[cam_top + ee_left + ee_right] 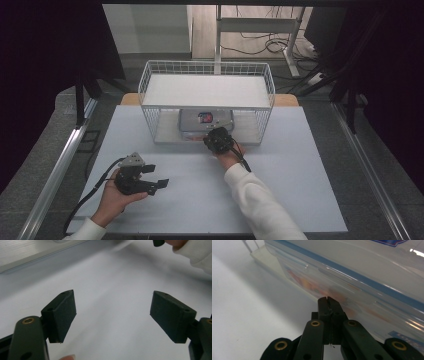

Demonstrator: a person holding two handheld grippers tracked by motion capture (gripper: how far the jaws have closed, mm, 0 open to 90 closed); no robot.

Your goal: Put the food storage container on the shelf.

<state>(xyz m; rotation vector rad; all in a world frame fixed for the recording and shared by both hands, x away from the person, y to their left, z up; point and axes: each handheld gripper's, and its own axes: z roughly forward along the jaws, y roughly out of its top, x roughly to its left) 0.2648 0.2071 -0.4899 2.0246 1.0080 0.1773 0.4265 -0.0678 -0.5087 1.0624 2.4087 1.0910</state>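
Note:
A clear plastic container (206, 121) with a blue-rimmed lid and a red-and-blue label sits on the lower shelf of a white wire rack (150, 80). My right gripper (209, 136) is at the container's front edge. In the right gripper view, the right gripper (328, 299) has its jaws pressed together, tips at the container (362, 272) side wall, with nothing between them. My left gripper (157, 176) rests over the table at the front left, open. The left gripper view shows that same left gripper (112, 315) with its jaws wide apart and nothing between them.
The white table (290, 190) spreads around the rack. The rack's upper shelf (207, 90) overhangs the container. A sleeve (197, 255) of the other arm crosses the top right of the left gripper view. Metal rails run along both table sides; cables lie on the floor behind.

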